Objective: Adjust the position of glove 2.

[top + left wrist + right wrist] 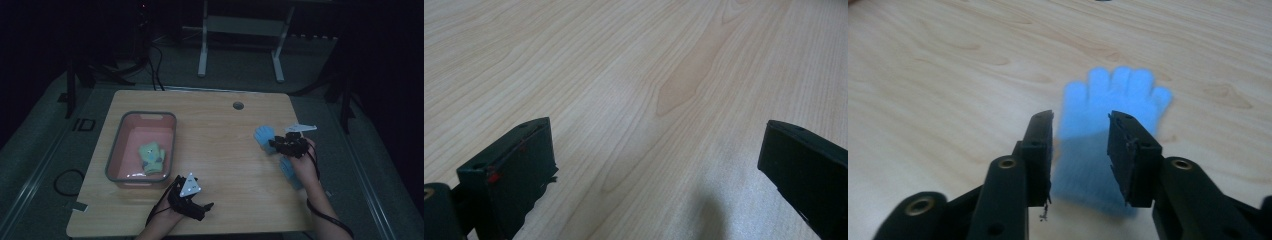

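Nearest in the high view, the left gripper rests jaws apart; beyond it, a green glove lies in a pink bin. Right gripper view: right gripper straddles a blue glove, unclosed; pinching thin fabric may slip.

Light wooden table, a few things spread across it.

Over on the left sits a grey-rimmed pink bin; on the right side a blue glove lies flat on the wood, a second blue glove lies just nearer the front edge, and there's a round grommet hole at the back.
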`<state>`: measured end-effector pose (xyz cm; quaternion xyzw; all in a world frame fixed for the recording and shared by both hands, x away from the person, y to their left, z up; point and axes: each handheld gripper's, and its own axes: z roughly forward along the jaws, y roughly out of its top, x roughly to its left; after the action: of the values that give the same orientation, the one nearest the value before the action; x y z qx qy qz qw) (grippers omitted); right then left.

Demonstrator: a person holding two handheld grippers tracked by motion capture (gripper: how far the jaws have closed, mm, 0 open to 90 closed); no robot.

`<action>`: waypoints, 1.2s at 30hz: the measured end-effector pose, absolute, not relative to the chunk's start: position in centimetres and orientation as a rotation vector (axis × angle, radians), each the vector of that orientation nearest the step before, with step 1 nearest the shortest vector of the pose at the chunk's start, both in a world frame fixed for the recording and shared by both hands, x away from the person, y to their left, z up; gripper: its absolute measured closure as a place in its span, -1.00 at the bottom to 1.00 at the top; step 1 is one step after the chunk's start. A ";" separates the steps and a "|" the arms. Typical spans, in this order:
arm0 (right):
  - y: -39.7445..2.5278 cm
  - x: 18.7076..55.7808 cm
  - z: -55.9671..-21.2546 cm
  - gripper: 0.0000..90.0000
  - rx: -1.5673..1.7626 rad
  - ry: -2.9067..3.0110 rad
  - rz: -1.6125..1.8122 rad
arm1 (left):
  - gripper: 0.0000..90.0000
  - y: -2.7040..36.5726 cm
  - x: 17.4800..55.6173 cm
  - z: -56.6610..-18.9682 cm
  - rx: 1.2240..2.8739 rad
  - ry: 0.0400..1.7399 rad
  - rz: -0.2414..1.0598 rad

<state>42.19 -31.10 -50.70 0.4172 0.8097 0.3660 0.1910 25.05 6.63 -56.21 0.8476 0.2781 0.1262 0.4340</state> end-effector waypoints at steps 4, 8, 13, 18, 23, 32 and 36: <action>-31.1 44.6 -51.9 0.23 1.234 2.302 1.009 | -0.95 6.7 24.9 -56.2 2.102 0.674 0.348; -31.1 45.9 -52.8 0.25 1.245 2.314 0.966 | -0.95 6.8 24.9 -56.2 2.089 0.677 0.345; -30.8 46.8 -53.3 0.24 1.213 2.336 0.932 | -0.95 6.9 25.0 -56.3 2.089 0.680 0.334; -30.4 47.5 -54.1 0.25 1.192 2.370 0.889 | -0.95 7.0 25.0 -56.3 2.079 0.692 0.329; -30.0 47.4 -54.4 0.42 1.188 2.385 0.884 | -0.95 7.1 25.0 -56.3 2.082 0.691 0.325; -29.9 47.2 -54.5 0.82 1.274 2.367 0.920 | -0.95 7.1 25.1 -56.5 2.081 0.699 0.325; -29.8 47.0 -54.4 0.83 1.312 2.336 0.926 | -0.95 7.0 25.0 -56.5 2.078 0.698 0.326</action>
<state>47.02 -29.84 -54.44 0.4573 0.8144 0.3229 0.1529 24.97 7.02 -56.46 0.8390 0.2819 0.1318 0.4464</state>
